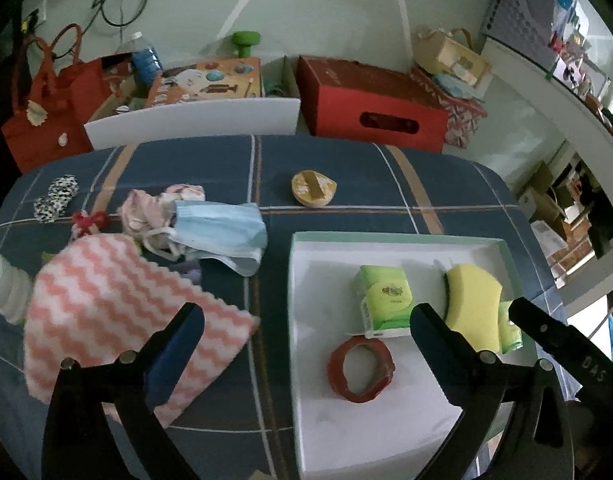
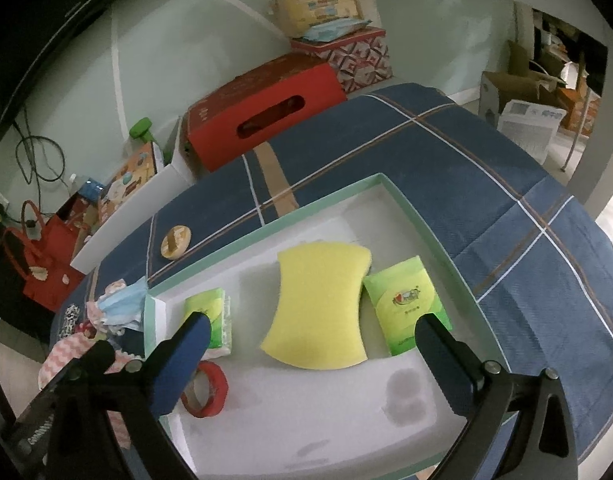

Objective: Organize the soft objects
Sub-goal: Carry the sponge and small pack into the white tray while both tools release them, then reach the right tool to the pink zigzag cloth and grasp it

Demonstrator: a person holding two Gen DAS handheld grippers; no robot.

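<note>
A white tray with a green rim (image 1: 294,320) (image 2: 426,224) lies on the blue plaid cloth. In it are a yellow sponge (image 1: 474,304) (image 2: 320,308), two green tissue packs (image 1: 384,298) (image 2: 406,306) (image 2: 214,316) and a red tape roll (image 1: 360,370) (image 2: 206,392). Left of the tray lie a pink zigzag cloth (image 1: 106,316) (image 2: 62,354), a blue face mask (image 1: 222,232) (image 2: 122,306) and pink fabric (image 1: 142,212). My left gripper (image 1: 306,320) is open and empty above the tray's left edge. My right gripper (image 2: 312,330) is open and empty over the sponge.
A round wooden brush (image 1: 313,188) (image 2: 175,242) lies beyond the tray. A spotted scrunchie (image 1: 56,196), a red bow (image 1: 89,222) and a white roll (image 1: 6,288) lie at far left. Red boxes (image 1: 370,108) and bags (image 1: 46,112) stand on the floor behind the table.
</note>
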